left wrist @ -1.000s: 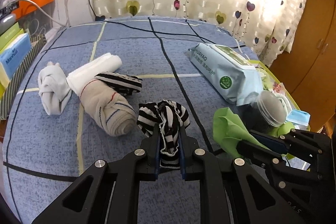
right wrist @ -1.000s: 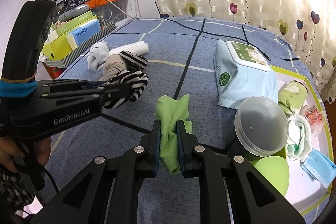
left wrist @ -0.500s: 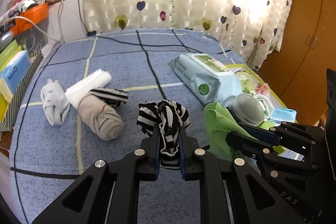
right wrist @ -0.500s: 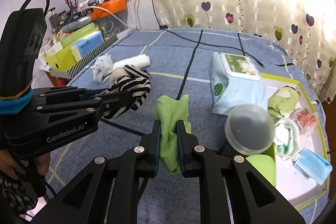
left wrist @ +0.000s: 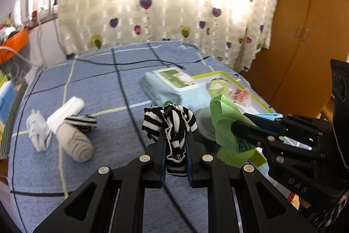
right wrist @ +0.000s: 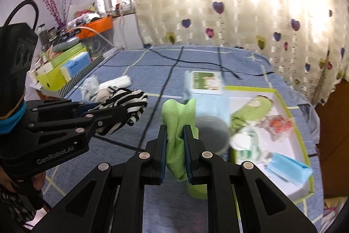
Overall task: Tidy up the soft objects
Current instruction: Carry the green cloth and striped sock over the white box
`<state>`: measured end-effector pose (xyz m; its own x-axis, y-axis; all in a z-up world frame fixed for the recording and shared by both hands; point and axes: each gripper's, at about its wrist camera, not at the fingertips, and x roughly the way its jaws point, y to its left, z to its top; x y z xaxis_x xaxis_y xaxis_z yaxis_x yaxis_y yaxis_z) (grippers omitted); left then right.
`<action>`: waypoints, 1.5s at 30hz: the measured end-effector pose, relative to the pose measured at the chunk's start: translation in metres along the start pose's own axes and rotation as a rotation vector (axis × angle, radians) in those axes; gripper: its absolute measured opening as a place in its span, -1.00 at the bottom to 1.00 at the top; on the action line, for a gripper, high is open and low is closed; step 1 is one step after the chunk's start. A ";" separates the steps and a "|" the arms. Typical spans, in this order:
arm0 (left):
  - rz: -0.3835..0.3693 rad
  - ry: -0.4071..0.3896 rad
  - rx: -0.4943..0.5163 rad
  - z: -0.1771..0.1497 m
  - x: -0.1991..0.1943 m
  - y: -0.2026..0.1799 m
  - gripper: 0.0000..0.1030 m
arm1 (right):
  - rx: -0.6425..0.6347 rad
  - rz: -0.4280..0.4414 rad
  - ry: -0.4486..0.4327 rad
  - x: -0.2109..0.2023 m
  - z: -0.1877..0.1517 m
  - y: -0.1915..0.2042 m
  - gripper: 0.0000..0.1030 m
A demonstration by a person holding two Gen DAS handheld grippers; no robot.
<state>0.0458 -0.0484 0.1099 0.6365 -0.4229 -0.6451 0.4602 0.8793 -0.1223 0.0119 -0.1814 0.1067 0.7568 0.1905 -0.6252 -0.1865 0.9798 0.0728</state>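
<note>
Left gripper [left wrist: 175, 145] clenched on a striped sock [left wrist: 172, 121]; at its 3 o'clock, right gripper [right wrist: 175, 141] clenched on a green cloth [right wrist: 177, 119], above the blue bedspread [left wrist: 87, 80].

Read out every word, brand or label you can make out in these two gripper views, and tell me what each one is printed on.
"GenRobot.AI": on the side of the left gripper, seen from the right wrist.
"DAS": on the body of the right gripper, seen from the left wrist; more letters may be cut off.
Wipes pack: green label, print too blurred to read.
Blue box on the side shelf: lettering too blurred to read.
</note>
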 end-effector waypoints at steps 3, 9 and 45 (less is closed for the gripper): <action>-0.027 -0.002 0.023 0.003 0.002 -0.014 -0.74 | 0.022 -0.028 -0.004 -0.006 -0.001 -0.014 -0.71; -0.079 0.002 0.069 0.009 0.009 -0.042 -0.74 | 0.062 -0.085 -0.009 -0.020 -0.007 -0.039 -0.71; -0.300 0.164 0.185 -0.007 0.088 -0.158 -0.74 | 0.136 -0.165 0.109 -0.004 -0.037 -0.154 -0.71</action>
<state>0.0245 -0.2227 0.0670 0.3559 -0.6015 -0.7153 0.7245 0.6610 -0.1954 0.0138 -0.3355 0.0691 0.6968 0.0269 -0.7168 0.0253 0.9978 0.0620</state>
